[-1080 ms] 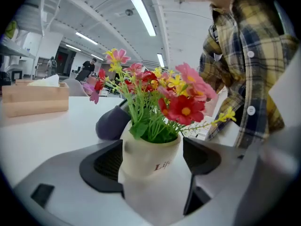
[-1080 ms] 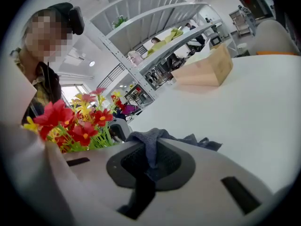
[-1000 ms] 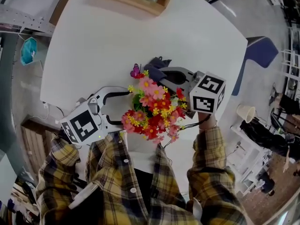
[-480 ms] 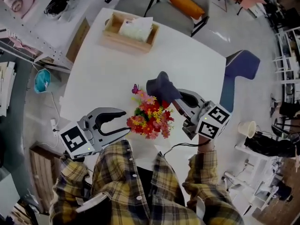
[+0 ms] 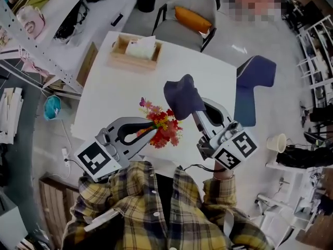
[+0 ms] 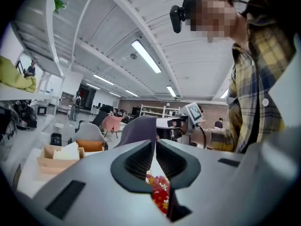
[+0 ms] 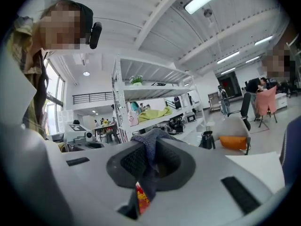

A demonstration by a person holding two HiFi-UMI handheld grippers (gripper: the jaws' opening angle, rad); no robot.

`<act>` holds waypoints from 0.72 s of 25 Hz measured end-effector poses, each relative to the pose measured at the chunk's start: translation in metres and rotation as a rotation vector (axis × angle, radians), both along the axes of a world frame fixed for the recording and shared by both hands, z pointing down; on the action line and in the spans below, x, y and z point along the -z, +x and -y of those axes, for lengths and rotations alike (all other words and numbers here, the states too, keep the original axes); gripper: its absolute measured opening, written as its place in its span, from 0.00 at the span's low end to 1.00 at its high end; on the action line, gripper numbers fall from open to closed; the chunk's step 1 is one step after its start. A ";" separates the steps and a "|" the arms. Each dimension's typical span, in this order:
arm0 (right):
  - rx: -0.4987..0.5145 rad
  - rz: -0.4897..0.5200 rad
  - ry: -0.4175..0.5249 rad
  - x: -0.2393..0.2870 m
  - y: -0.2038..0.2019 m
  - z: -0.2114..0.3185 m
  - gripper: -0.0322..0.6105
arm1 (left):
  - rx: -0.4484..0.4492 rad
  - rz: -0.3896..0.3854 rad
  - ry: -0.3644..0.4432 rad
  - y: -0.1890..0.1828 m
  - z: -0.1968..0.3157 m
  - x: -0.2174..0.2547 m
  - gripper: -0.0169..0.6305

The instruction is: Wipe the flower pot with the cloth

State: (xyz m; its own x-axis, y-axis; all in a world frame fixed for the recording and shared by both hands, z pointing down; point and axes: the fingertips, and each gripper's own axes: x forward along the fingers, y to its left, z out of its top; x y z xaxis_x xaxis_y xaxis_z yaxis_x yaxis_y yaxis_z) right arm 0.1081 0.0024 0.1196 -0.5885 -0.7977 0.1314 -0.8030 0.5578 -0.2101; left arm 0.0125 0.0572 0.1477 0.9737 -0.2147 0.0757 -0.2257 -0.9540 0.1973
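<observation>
Status: cloth is in hand and the pot is not yet touched, so I read this as the approach to the wipe.

Left gripper (image 5: 151, 131): fingers (image 6: 141, 161) have just been closing and meet at the tips with nothing between them. The flowers only show through the slot below. Shell is smooth grey plastic, pads are black and ribbed. To steady the pot it likely has to reopen and take the rim or wall low down, not the blooms.

Flowers (image 5: 165, 130): dense little bunch of red, pink and yellow petals, with a purple butterfly (image 5: 142, 102) on its left edge. They look artificial, thin and easy to crush. They stand on the white surface (image 5: 104, 103) near its front edge, between the two grippers. The flower pot itself is hidden under them in every view, so its shape and material are unknown.

Cloth (image 5: 181, 95): dark blue-grey, woven texture, soft, bunched into a lump that sticks out past the fingertips.

Right gripper (image 5: 202, 114): fingers clamped on the cloth, with a tail running down through the slot. Advice:
- Come in from the side, below the petals.
- Press the bunched part flat on the pot wall.
- Wipe around in short arcs.
- Keep the tail clear of the stems.
</observation>
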 end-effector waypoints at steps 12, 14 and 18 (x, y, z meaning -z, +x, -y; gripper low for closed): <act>-0.076 0.027 0.064 0.029 0.011 -0.029 0.07 | 0.073 -0.074 0.034 0.024 0.007 0.039 0.04; -0.069 0.016 0.067 0.031 0.013 -0.035 0.07 | 0.053 -0.084 0.031 0.031 0.001 0.043 0.04; -0.060 0.014 0.067 0.034 0.014 -0.043 0.07 | 0.041 -0.070 0.049 0.039 -0.006 0.050 0.04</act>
